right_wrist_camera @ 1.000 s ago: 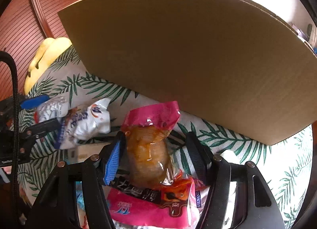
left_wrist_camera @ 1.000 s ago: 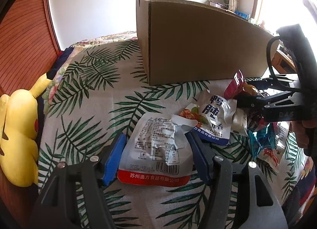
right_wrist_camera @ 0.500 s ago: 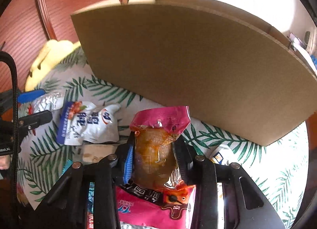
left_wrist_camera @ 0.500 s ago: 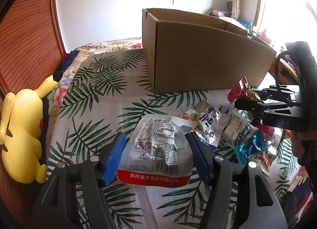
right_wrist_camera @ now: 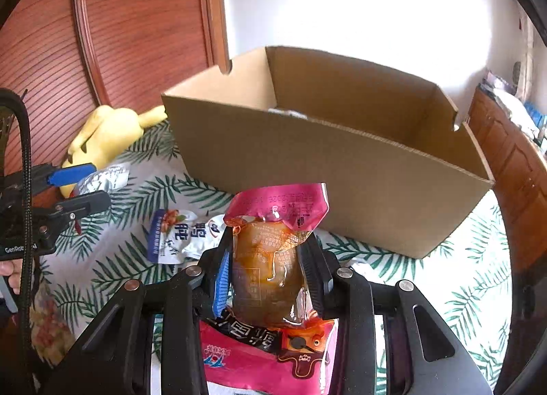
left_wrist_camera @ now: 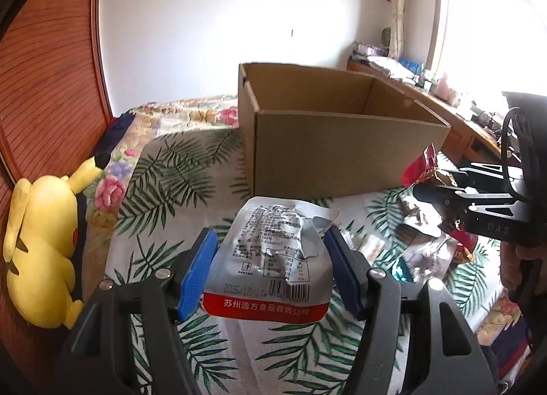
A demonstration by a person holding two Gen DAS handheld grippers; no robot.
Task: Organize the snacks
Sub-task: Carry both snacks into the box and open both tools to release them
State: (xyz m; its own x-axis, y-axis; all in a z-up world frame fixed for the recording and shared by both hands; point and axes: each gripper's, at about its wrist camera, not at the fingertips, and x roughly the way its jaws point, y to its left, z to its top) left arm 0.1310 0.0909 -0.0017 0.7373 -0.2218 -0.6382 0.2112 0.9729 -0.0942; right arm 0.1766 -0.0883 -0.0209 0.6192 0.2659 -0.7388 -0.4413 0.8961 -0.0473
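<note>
My left gripper (left_wrist_camera: 270, 258) is shut on a silver snack pouch with a red bottom band (left_wrist_camera: 273, 258), held above the leaf-print bed cover. My right gripper (right_wrist_camera: 270, 258) is shut on a pink-topped pouch of brown food (right_wrist_camera: 273, 258), also lifted; the same pouch (left_wrist_camera: 422, 169) and the right gripper (left_wrist_camera: 444, 193) show at the right of the left wrist view. An open cardboard box (left_wrist_camera: 342, 152) stands beyond both; in the right wrist view the box (right_wrist_camera: 324, 169) has something pale inside near its front wall. The left gripper (right_wrist_camera: 73, 186) appears at that view's left edge.
Loose snack packets lie on the bed: a white and blue pouch (right_wrist_camera: 181, 236) and several others (left_wrist_camera: 420, 251). A pink packet (right_wrist_camera: 266, 354) lies under my right gripper. A yellow plush toy (left_wrist_camera: 41, 258) sits at the left by the wooden headboard (left_wrist_camera: 44, 94). A wooden desk (left_wrist_camera: 444, 111) stands at the right.
My right gripper closed on the pink-topped pouch and lifted it. My left gripper rose with the silver pouch. The box's open top has come into view in both cameras.
</note>
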